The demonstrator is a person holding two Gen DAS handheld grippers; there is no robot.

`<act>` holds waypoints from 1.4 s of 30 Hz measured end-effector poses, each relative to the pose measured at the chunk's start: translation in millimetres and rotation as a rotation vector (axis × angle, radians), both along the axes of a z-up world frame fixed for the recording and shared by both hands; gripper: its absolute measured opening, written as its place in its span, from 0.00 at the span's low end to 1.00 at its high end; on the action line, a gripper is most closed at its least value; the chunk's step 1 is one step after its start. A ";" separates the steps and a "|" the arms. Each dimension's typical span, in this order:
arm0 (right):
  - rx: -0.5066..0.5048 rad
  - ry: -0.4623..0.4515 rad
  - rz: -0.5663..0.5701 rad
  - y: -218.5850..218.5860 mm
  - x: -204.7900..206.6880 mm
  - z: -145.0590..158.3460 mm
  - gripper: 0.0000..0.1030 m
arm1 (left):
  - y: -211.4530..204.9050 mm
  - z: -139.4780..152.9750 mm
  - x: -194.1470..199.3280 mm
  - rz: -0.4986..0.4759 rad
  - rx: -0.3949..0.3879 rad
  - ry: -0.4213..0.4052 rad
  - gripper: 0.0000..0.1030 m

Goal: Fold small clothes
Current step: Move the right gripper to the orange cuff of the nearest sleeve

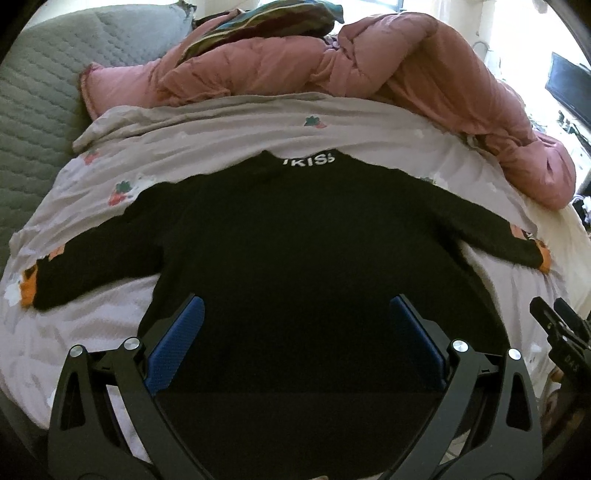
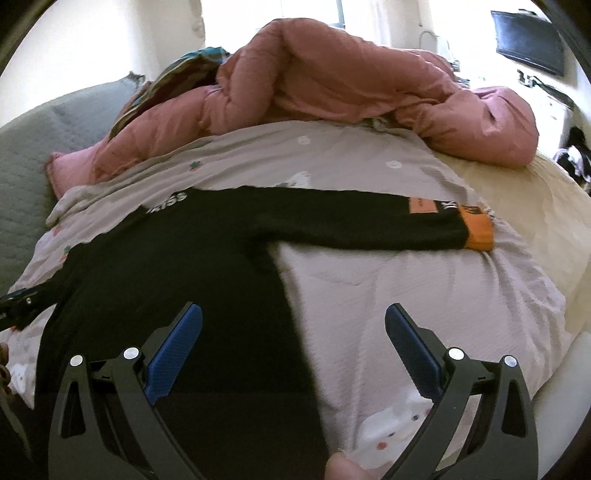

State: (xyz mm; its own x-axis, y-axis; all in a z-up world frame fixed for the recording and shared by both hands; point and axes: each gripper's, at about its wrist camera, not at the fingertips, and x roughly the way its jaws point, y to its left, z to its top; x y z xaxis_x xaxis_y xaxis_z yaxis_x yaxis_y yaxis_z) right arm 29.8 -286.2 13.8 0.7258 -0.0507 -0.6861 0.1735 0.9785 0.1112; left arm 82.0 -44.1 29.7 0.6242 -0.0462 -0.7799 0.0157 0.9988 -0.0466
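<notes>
A small black sweater (image 1: 295,240) lies spread flat, front down or up cannot be told, on a pale floral sheet (image 1: 177,155) covering the bed. Its collar, bearing white letters, points toward the far edge of the bed; both sleeves extend sideways, each ending in an orange cuff (image 2: 478,230). The hem lies at the near edge of the bed.

The left gripper (image 1: 295,314) hangs over the lower middle of the sweater body with its blue-padded fingers (image 1: 177,343) spread wide, holding nothing. The right gripper (image 2: 293,321) hangs over the sweater's right side edge, one finger above the black cloth and the other above the bare sheet; its fingers too stand wide apart and empty. Whether either set of tips touches the cloth cannot be told.

A crumpled pink quilt (image 1: 406,66) is heaped along the far edge of the bed, with a striped cloth (image 1: 273,18) behind it. A grey quilted cover (image 1: 40,92) lies along the left edge. A dark screen (image 2: 528,40) hangs on the wall at right.
</notes>
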 end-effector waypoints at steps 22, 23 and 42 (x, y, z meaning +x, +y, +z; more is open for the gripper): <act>0.053 0.070 -0.220 -98.9 38.5 -23.7 0.96 | -14.7 -16.8 78.0 -0.041 -0.012 0.012 0.91; 0.068 0.076 -0.232 -104.8 40.5 -26.1 0.96 | -16.0 -17.6 80.8 -0.046 -0.012 0.011 0.91; 0.205 0.172 -0.416 -187.0 92.6 -71.4 0.96 | -7.3 -39.7 142.1 -0.030 -0.011 0.011 0.91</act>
